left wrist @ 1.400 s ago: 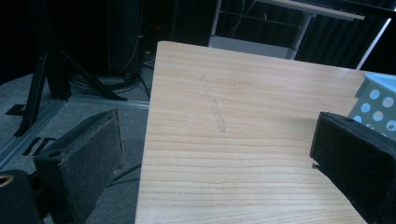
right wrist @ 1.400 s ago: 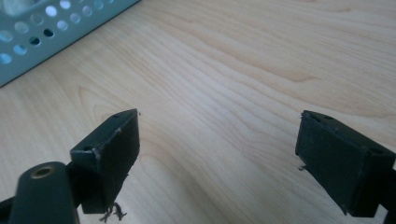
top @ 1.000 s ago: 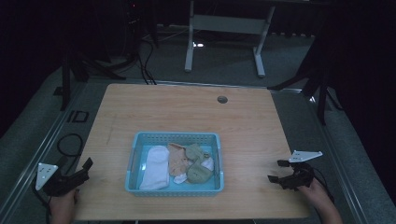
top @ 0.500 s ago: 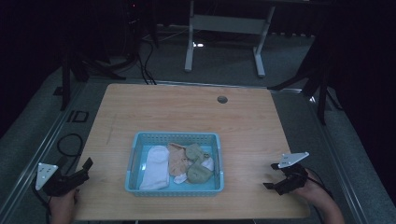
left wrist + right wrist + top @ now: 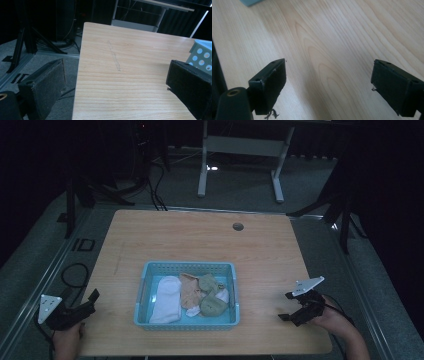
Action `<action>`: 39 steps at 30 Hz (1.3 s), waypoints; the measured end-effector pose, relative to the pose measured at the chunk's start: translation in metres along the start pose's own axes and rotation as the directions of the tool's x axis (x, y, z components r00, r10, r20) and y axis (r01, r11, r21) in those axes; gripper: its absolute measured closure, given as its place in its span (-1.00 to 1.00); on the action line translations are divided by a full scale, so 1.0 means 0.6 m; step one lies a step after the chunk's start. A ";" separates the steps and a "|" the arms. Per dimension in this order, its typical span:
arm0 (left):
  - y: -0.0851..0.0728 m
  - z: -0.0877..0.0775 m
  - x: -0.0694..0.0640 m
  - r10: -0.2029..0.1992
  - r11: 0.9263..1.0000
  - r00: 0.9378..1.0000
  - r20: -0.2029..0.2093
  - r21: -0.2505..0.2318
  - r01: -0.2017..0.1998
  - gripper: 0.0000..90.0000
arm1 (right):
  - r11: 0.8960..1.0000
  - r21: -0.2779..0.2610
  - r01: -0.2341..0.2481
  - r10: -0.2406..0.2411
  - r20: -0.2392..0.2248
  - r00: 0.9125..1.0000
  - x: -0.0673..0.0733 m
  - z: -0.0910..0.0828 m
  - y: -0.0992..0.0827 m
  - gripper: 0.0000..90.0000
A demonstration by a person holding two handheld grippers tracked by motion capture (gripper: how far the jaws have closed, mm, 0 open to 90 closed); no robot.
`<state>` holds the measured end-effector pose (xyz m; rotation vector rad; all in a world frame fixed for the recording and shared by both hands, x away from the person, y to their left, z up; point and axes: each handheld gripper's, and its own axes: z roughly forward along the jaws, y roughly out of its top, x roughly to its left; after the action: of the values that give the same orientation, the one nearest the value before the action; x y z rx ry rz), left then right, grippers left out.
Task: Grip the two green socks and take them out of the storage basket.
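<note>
1. A dim room with dark stands and cables surrounds a pale wooden surface (image 5: 200, 240); a small round hole (image 5: 238, 226) sits near its far edge.
2. A light blue perforated basket (image 5: 145, 290) stands near the front middle of the surface. Inside it lie a white sock (image 5: 167, 297), a peach cloth (image 5: 191, 290) and some green socks (image 5: 212, 304), all bunched together.
3. The left tongs (image 5: 90, 301) rest at the front left corner, jaws spread wide with nothing between them; the left gripper view shows bare wood and the basket's corner (image 5: 200, 56) off to one side.
4. The right tongs (image 5: 289, 306) hover at the front right, well apart from the basket, also spread and holding nothing; bare wood grain lies under them.
5. By my reading nothing has been taken out yet: every piece lies in the basket, no cloth is on the wood, and reaching, gripping and lifting all remain to be done.
</note>
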<state>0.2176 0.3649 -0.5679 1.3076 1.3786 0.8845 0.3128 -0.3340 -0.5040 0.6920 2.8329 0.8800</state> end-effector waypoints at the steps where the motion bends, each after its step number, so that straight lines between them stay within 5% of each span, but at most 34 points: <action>1: 0.000 0.000 0.000 0.000 1.000 1.000 0.001 0.001 0.000 -0.95 | 1.000 0.000 -0.002 0.002 -0.002 1.000 0.000 -0.001 0.002 -0.72; 22: 0.000 0.000 0.001 -0.005 1.000 1.000 0.003 0.000 0.005 -0.95 | 0.998 -0.030 0.052 -0.052 -0.003 0.999 0.016 -0.001 0.076 -0.72; 39: 0.000 0.000 0.002 -0.006 1.000 1.000 0.006 0.000 0.006 -0.95 | 0.988 0.024 0.151 -0.150 -0.055 0.987 0.036 -0.009 0.151 -0.70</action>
<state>0.2176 0.3660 -0.5681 1.3040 1.3775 0.8758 0.3280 -0.2610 -0.4480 0.4565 2.9034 0.8473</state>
